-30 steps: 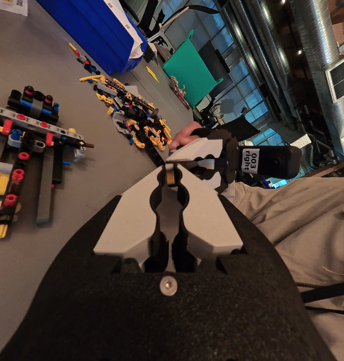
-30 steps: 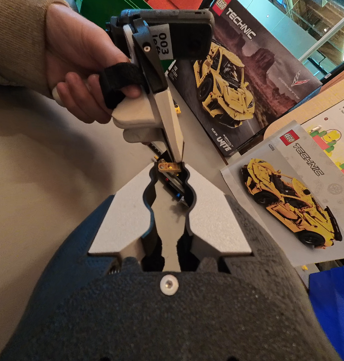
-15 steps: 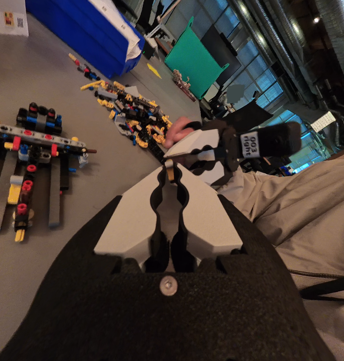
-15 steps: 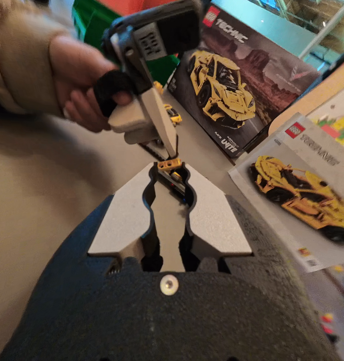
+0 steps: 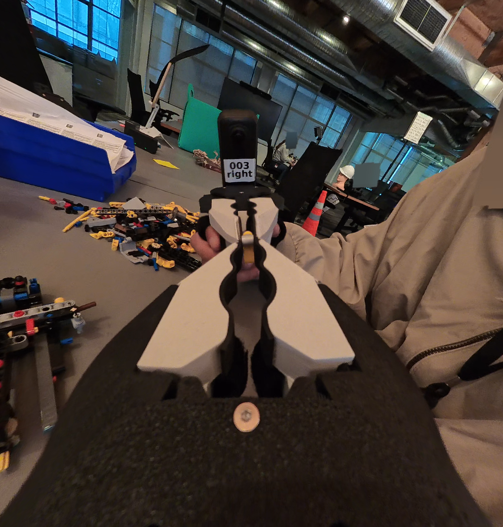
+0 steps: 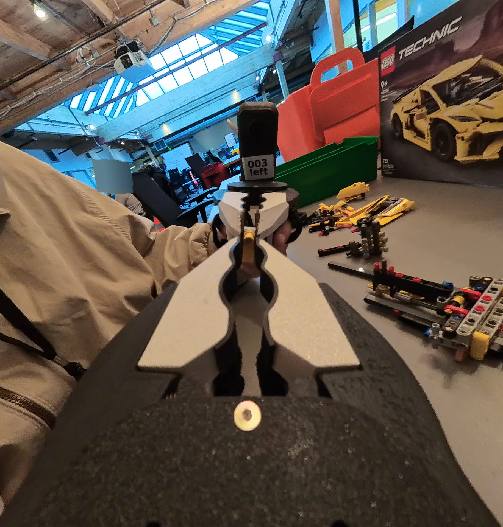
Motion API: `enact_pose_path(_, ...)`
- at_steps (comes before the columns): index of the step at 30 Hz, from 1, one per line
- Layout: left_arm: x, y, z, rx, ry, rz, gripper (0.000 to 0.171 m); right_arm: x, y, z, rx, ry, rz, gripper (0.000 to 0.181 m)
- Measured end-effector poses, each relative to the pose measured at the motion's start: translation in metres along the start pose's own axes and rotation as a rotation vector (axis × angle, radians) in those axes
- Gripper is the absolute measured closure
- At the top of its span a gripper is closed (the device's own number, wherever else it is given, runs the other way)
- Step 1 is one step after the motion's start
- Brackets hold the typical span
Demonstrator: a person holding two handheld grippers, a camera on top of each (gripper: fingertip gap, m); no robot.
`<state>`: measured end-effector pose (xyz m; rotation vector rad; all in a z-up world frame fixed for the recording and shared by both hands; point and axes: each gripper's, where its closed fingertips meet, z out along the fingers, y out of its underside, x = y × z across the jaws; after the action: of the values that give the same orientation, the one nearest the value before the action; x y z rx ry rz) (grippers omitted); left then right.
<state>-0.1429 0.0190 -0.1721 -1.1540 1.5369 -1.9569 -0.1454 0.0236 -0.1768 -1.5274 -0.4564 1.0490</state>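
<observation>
My two grippers meet tip to tip above the grey table (image 5: 59, 271). My left gripper (image 5: 248, 251) is shut on a small yellow building-set piece (image 5: 248, 253), with a pale grey bit at its far end. The right gripper (image 5: 244, 225) faces it from beyond, its tips at that same piece. In the right wrist view my right gripper (image 6: 248, 251) is shut on the yellow piece (image 6: 248, 252), whose round end sticks out past the tips. The left gripper (image 6: 248, 222) faces it and grips the far end. A hand holds each gripper.
A pile of loose pieces (image 5: 141, 231) and a blue bin (image 5: 59, 159) lie to the left. A part-built frame (image 5: 16, 322) lies nearer and also shows in the right wrist view (image 6: 458, 310). A green bin (image 6: 330, 168), a set box (image 6: 450, 114) and yellow panels (image 6: 373, 208) stand behind. The tips of both grippers are at nearly the same place.
My right gripper stood open around the yellow piece and has closed on it. Both grippers swung up level and face each other straight on. The left kept its hold.
</observation>
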Motion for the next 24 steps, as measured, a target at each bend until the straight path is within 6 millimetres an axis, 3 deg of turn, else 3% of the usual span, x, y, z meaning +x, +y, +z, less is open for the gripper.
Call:
enact_pose_path(7,-0.003,0.003,0.000,-0.052,-0.064,0.062,0.165,0.003,0.004,-0.003,-0.039,0.021,-0.032,0.176)
enact_pose_path(10,-0.004,-0.009,-0.007,0.016,-0.079,0.062,0.164,0.004,-0.001,-0.008,-0.016,0.013,-0.009,0.176)
enact_pose_path(12,-0.012,-0.051,-0.042,0.265,-0.071,-0.037,0.165,0.010,-0.031,-0.039,0.153,0.005,0.056,0.176)
enact_pose_path(14,-0.022,-0.066,-0.065,0.353,-0.071,-0.087,0.165,0.018,-0.054,-0.071,0.261,0.007,0.097,0.176)
enact_pose_path(16,-0.031,-0.048,-0.053,0.222,-0.161,-0.016,0.165,0.055,-0.046,-0.089,0.122,0.246,0.037,0.176)
enact_pose_path(17,-0.033,-0.035,-0.042,0.138,-0.196,0.018,0.165,0.084,-0.033,-0.104,-0.016,0.441,0.002,0.175)
enact_pose_path(19,-0.036,-0.011,-0.020,0.023,-0.248,0.067,0.164,0.137,-0.003,-0.158,-0.306,0.852,-0.023,0.175)
enact_pose_path(22,-0.045,0.016,-0.002,-0.116,-0.359,0.190,0.164,0.149,0.007,-0.210,-0.424,1.057,0.024,0.175)
enact_pose_path(24,-0.051,0.024,0.001,-0.179,-0.424,0.289,0.164,0.151,0.019,-0.245,-0.547,1.175,0.084,0.163)
